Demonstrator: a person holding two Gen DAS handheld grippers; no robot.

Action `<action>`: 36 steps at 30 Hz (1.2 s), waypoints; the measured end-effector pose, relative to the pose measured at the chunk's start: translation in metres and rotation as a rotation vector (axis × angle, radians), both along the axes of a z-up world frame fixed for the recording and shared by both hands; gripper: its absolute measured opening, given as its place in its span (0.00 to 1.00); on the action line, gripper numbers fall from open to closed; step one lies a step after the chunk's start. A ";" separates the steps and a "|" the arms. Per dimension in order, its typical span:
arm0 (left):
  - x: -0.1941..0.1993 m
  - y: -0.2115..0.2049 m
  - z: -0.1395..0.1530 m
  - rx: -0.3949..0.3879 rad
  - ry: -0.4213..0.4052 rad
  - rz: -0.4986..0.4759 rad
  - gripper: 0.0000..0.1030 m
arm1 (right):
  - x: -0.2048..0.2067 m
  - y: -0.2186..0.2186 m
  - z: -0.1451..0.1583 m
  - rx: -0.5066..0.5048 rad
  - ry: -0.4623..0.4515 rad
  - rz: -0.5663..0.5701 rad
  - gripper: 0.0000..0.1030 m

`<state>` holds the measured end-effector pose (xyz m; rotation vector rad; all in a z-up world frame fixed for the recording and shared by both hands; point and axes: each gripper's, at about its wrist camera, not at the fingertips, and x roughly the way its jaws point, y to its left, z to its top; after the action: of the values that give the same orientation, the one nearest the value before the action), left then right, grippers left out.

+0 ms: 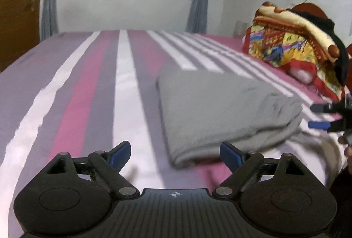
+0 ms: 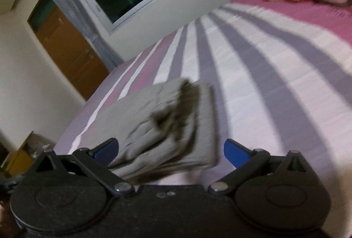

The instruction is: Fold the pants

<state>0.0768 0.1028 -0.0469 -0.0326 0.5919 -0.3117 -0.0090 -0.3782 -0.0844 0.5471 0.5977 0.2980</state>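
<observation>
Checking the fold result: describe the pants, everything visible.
The pants are plain grey, soft-looking knit, folded into a compact, roughly rectangular stack lying flat on the striped sheet. Layered edges bunch and wrinkle at the end facing the right wrist camera; the other end is smooth. Neither gripper touches them.

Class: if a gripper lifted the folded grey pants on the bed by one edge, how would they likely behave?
The pants would probably sag and unfold: the stacked layers at the open end lie loose and creased. They look soft, not stiff, slumping on the bed. Pushed, they would likely bunch rather than slide whole.
</observation>
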 end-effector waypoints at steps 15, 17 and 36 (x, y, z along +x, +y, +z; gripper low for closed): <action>0.034 0.006 -0.036 -0.111 0.027 0.013 0.76 | 0.027 0.039 -0.003 0.039 0.091 0.023 0.97; 0.039 0.005 -0.042 -0.123 0.054 -0.004 0.56 | 0.031 0.039 -0.005 0.042 0.096 0.010 0.96; 0.031 -0.018 -0.041 -0.156 0.039 -0.081 0.39 | 0.041 0.028 -0.014 -0.054 0.012 -0.031 0.37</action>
<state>0.1080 0.0844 -0.0875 -0.1652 0.6075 -0.4364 0.0318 -0.3500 -0.0981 0.5061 0.6063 0.2492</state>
